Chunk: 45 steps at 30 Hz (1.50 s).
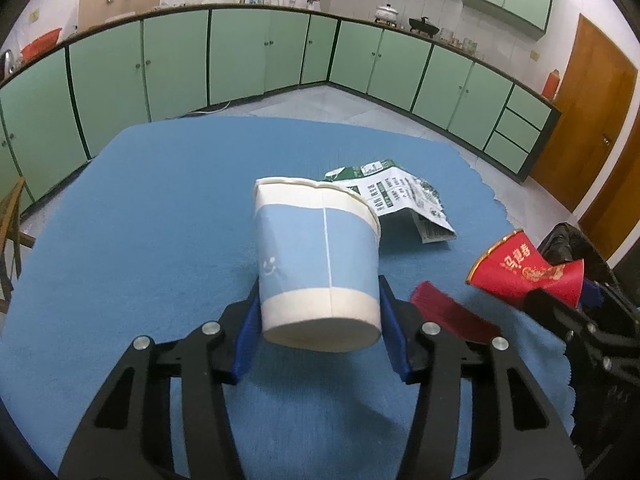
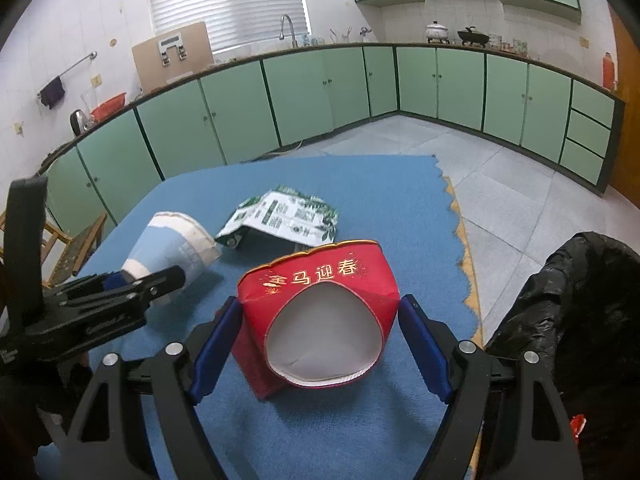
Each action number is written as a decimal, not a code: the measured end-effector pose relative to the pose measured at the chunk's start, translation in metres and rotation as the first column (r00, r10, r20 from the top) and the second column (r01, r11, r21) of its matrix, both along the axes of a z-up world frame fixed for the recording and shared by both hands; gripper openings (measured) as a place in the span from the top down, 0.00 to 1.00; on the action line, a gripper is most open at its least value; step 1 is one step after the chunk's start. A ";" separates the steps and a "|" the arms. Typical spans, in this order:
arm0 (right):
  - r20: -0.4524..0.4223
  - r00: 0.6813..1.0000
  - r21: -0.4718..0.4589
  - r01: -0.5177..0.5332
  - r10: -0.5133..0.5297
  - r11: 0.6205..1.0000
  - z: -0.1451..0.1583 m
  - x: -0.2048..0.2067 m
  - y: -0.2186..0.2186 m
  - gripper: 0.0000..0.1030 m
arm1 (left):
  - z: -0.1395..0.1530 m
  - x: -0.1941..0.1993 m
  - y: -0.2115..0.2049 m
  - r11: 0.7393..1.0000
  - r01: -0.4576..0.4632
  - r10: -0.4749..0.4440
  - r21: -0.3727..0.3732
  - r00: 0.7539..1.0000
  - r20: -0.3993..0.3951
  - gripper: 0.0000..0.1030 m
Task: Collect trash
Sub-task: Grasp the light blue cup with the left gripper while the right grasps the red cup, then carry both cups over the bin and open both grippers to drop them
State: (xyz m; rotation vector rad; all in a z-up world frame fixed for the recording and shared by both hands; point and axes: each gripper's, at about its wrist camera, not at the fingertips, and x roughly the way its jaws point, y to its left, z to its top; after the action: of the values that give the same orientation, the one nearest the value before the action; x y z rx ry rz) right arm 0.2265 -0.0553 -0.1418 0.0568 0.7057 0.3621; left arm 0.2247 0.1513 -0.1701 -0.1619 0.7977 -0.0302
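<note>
My left gripper point(image 1: 320, 328) is shut on a blue and white paper cup point(image 1: 316, 264), held by its base above the blue cloth point(image 1: 140, 240). The cup also shows in the right wrist view point(image 2: 168, 248). My right gripper point(image 2: 320, 344) is shut on a squashed red paper cup point(image 2: 320, 304) with gold writing, also in the left wrist view point(image 1: 528, 272). A flattened green and white carton point(image 1: 400, 196) lies on the cloth behind both cups, and it shows in the right wrist view point(image 2: 288, 216).
A black trash bag point(image 2: 580, 304) stands open at the right of the table. A red scrap point(image 1: 448, 312) lies on the cloth by the left gripper. Green kitchen cabinets point(image 1: 240, 56) line the far walls. A wooden chair point(image 2: 72, 248) stands at the left.
</note>
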 end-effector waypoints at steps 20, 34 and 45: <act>0.147 0.984 0.072 0.091 -0.101 0.993 0.069 -0.048 -0.065 0.24 | 0.070 -0.044 -0.074 0.995 0.100 -0.100 0.008 0.986 0.135 0.51; 0.166 0.946 0.042 0.277 -0.280 0.960 0.073 -0.088 -0.178 0.24 | 0.075 -0.054 -0.197 0.960 0.279 -0.274 -0.009 0.946 0.172 0.51; 0.137 0.909 0.008 0.397 -0.394 0.918 0.053 -0.102 -0.254 0.24 | 0.053 -0.048 -0.289 0.915 0.404 -0.400 0.008 0.902 0.163 0.51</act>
State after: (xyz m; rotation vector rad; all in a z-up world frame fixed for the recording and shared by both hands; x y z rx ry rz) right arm 0.1246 -0.3089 -0.0887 0.1529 0.5456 -0.0322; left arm 0.1771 -0.1373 -0.1167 -0.0158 0.6572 -0.4413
